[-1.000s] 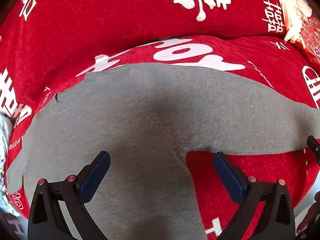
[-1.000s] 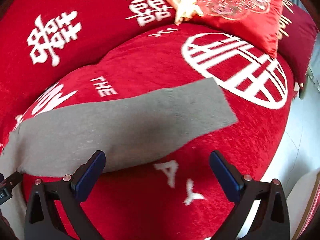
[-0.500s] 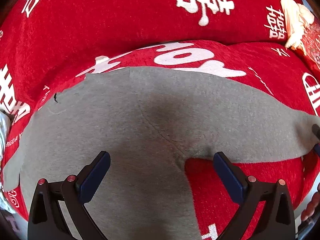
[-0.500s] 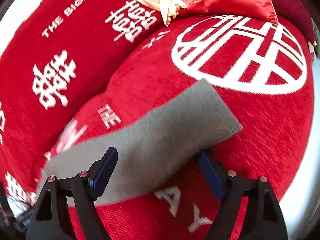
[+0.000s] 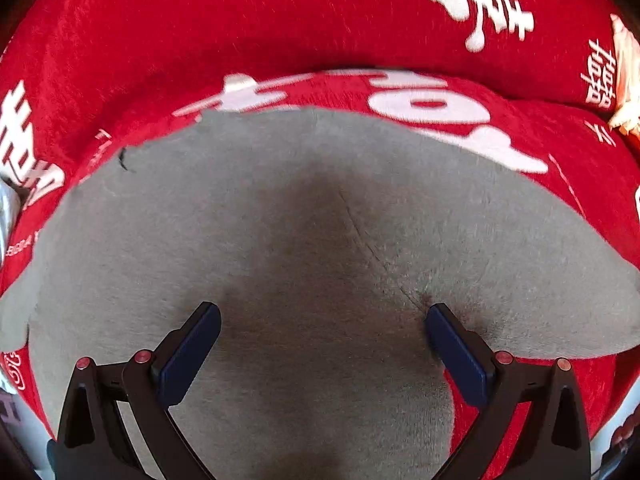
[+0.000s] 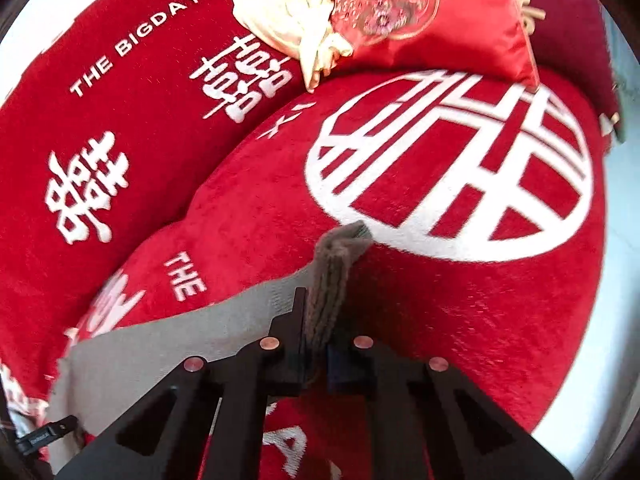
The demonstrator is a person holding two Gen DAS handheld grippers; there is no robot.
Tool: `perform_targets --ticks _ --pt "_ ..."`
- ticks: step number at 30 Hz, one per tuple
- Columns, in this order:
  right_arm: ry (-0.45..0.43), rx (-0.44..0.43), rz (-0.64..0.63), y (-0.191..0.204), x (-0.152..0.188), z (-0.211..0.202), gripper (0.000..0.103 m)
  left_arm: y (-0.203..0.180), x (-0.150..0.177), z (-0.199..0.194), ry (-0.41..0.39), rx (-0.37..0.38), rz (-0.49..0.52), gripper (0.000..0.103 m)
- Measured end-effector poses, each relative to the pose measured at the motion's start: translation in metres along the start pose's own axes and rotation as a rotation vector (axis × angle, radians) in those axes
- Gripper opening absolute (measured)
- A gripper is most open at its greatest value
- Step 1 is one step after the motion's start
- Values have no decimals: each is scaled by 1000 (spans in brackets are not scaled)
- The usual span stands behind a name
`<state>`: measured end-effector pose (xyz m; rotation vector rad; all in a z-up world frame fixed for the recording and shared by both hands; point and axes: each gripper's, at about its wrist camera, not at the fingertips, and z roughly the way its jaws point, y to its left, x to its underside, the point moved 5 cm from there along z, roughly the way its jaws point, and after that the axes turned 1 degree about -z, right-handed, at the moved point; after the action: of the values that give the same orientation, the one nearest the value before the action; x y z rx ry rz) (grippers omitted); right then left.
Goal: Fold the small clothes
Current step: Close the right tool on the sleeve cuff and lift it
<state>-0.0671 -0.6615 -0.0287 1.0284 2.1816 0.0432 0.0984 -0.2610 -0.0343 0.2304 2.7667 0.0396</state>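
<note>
A grey knit garment (image 5: 304,240) lies spread flat on a red cushion with white lettering. My left gripper (image 5: 322,344) is open, its blue pads low over the garment's body near the seam where a sleeve branches right. In the right wrist view, my right gripper (image 6: 320,328) is shut on the end of the grey sleeve (image 6: 336,268), which stands bunched up between the jaws. The rest of the sleeve (image 6: 180,340) trails down to the left.
The red cushion (image 6: 460,280) bears a large white round emblem. Behind it is a red backrest (image 6: 120,120) with white characters. A red embroidered pillow (image 6: 420,12) and a cream cloth bundle (image 6: 288,12) lie at the back. The cushion's edge drops off at the right.
My right gripper has moved in onto the sleeve end and shut on it, bunching the cuff. My left gripper has moved forward over the garment's body and stays open.
</note>
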Motion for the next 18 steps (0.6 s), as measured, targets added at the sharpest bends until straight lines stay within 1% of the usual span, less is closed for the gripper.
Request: perform_targets --ticks 2,3,8,12,15,18 --pt "4 57 -50 7 3 3 7 -3 -1 0 -14 -10 21 103" --pt "13 59 -53 9 5 4 7 -4 -1 0 -13 -10 26 103" --pt "27 1 -7 10 5 -2 7 6 2 -7 -15 25 1 103" --pt "23 -34 -7 16 2 -12 7 9 8 -19 -57 30 20 103" --pt "23 -98 10 25 0 -21 7 13 12 -28 -83 49 29 103" --pt "20 -133 29 35 -3 -30 7 23 16 -33 -99 75 23 103"
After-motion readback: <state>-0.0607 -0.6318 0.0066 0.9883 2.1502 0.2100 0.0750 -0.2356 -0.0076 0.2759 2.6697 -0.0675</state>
